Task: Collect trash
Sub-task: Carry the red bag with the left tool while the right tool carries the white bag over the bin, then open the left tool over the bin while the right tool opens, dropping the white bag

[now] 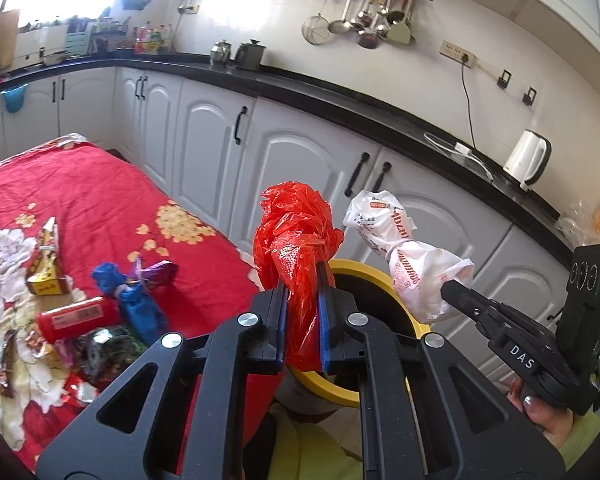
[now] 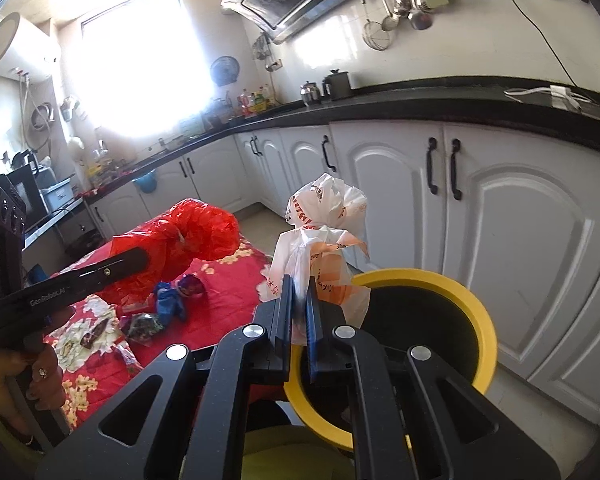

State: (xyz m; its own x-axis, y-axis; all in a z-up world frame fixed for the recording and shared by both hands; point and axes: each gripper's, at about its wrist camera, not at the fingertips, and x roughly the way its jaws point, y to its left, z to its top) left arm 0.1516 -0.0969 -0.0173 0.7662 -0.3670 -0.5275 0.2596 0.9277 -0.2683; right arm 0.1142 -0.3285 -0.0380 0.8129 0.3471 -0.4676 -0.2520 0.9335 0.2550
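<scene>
My left gripper [image 1: 303,280] is shut on a crumpled red plastic bag [image 1: 296,236] and holds it above the near rim of a yellow-rimmed bin [image 1: 364,270]. My right gripper [image 2: 298,288] is shut on a knotted white printed plastic bag [image 2: 324,248], held over the bin's left rim [image 2: 472,300]. In the left wrist view the white bag [image 1: 404,256] hangs just right of the red one. In the right wrist view the red bag [image 2: 184,240] sits to the left, in the left gripper's fingers [image 2: 120,264].
A table with a red floral cloth [image 1: 100,200] stands left of the bin. On it lie a blue wrapper [image 1: 134,300], a red tube [image 1: 78,316], a gold packet [image 1: 46,264] and several foil wrappers. White cabinets [image 1: 300,152] under a black counter run behind.
</scene>
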